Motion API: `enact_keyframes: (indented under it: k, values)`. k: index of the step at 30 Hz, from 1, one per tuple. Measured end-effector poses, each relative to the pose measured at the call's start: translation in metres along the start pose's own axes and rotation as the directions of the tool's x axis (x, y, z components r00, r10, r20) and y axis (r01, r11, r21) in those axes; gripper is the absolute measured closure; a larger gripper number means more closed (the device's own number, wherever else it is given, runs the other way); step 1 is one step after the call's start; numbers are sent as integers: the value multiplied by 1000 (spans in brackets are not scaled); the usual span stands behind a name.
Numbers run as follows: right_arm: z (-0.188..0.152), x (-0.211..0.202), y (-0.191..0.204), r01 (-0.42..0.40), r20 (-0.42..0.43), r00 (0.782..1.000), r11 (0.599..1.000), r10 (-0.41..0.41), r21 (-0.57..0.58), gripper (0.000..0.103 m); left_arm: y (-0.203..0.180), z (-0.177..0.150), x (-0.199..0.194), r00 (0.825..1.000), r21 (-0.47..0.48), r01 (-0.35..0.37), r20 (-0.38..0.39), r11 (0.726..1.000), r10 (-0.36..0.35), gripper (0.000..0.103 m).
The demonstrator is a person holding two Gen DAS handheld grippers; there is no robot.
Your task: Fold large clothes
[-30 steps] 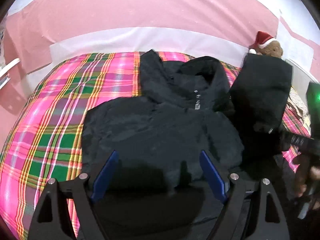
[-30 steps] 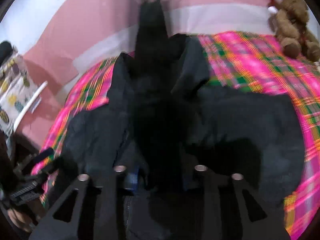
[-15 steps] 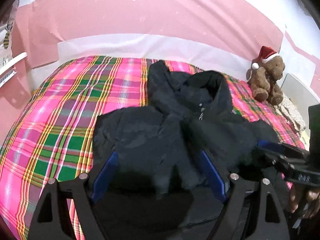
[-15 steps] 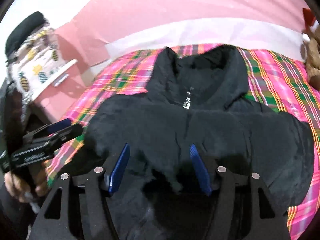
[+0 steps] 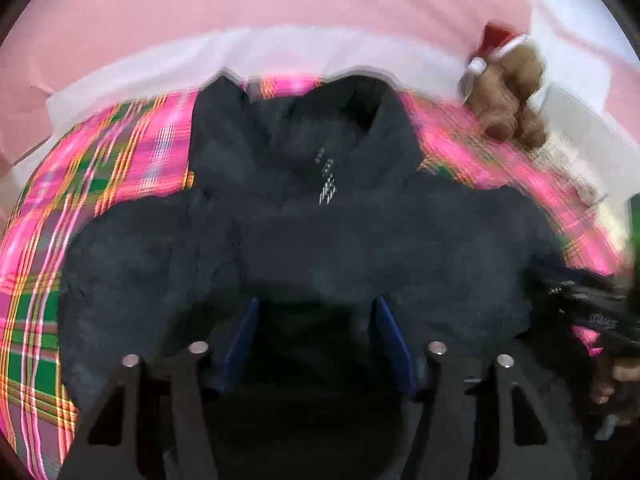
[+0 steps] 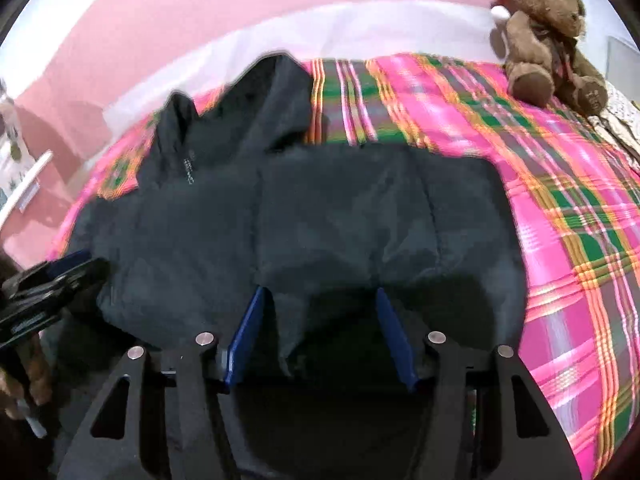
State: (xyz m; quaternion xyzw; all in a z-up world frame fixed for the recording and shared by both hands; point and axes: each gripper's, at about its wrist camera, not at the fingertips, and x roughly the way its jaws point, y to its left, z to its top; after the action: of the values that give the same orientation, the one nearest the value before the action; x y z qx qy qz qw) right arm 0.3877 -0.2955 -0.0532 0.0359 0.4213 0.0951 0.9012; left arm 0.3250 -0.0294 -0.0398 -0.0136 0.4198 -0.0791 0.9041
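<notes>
A large black jacket point(image 5: 304, 248) lies spread on the bed, collar and zipper toward the far wall; it also shows in the right wrist view point(image 6: 320, 216). My left gripper point(image 5: 316, 308) is open and empty, low over the jacket's near part. My right gripper point(image 6: 320, 300) is open and empty over the jacket's right half. The right gripper appears at the right edge of the left wrist view point(image 5: 592, 304), and the left gripper at the left edge of the right wrist view point(image 6: 52, 280). The left view is motion-blurred.
The bed has a pink and green plaid cover point(image 6: 560, 184). A brown teddy bear point(image 6: 552, 36) with a Santa hat sits at the far right corner. A pink and white wall point(image 5: 280, 20) stands behind the bed. A pineapple-print cloth point(image 6: 8, 140) hangs at the left.
The right gripper has let go of the lifted black sleeve and opened. The sleeve now lies folded over the jacket. Both grippers have dropped closer to the jacket's near edge.
</notes>
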Motion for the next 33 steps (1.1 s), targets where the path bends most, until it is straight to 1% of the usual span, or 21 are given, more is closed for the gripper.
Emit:
enact_keyframes:
  k: [1, 3, 6, 8, 10, 11, 12, 14, 16, 17, 19, 21, 23, 26, 29, 31, 33]
  values:
    - [-1, 4, 0, -4, -4, 1000, 1000, 4, -6, 45, 4, -3, 8, 1000, -7, 8, -7, 1000, -8, 41]
    - [-4, 13, 2, -3, -10, 1000, 1000, 3, -17, 45, 11, -6, 12, 999, -39, 32, -4, 999, -32, 41]
    - [-4, 12, 1, -1, -26, 1000, 1000, 0, -30, 45, 7, -4, 9, 1000, -18, 11, -10, 1000, -11, 41]
    - [1, 1, -1, -3, -28, 1000, 999, 2, -34, 45, 3, -1, 3, 1000, -7, -2, -16, 1000, 2, 41]
    - [8, -14, -6, -1, 22, 1000, 1000, 2, -31, 45, 5, 5, -9, 1000, -12, 12, 3, 1000, -12, 42]
    - [15, -26, -12, 21, 67, 998, 999, -19, -31, 45, 6, 9, -16, 999, -10, 19, 27, 1000, -18, 42]
    - [21, -32, -18, 38, 94, 995, 999, -36, -28, 45, 6, 13, -23, 999, -11, 17, 50, 1000, -16, 42]
    - [33, -35, -33, 69, 112, 991, 998, -68, -1, 45, 6, 25, -29, 996, -10, 12, 91, 1000, -11, 42]
    - [44, -28, -49, 91, 99, 991, 995, -94, 29, 45, 5, 37, -22, 995, -9, -6, 101, 1000, 7, 42]
    - [48, -21, -56, 101, 83, 991, 994, -104, 40, 46, 6, 41, -12, 996, -8, -9, 86, 1000, 10, 42]
    - [53, -3, -66, 113, 35, 993, 992, -115, 52, 56, 10, 44, 15, 998, -13, -48, 36, 999, 48, 42]
    - [52, 16, -73, 121, -6, 993, 992, -121, 47, 56, 15, 40, 37, 999, -18, -50, 5, 999, 50, 41]
    - [48, 29, -75, 134, -33, 990, 991, -134, 24, 57, 20, 34, 49, 999, -29, -36, 5, 999, 36, 41]
    - [41, 45, -77, 139, -57, 989, 990, -137, 18, 57, 15, 30, 54, 999, -13, -47, 22, 999, 48, 40]
    - [40, 48, -76, 153, -65, 986, 988, -153, 7, 57, 13, 30, 57, 998, -9, -56, 22, 998, 56, 40]
    - [43, 43, -76, 160, -65, 985, 987, -159, 14, 57, 11, 32, 53, 998, -2, -66, 18, 998, 66, 40]
    - [47, 25, -73, 179, -44, 983, 984, -178, 21, 57, 13, 36, 43, 998, -9, -62, 8, 998, 62, 41]
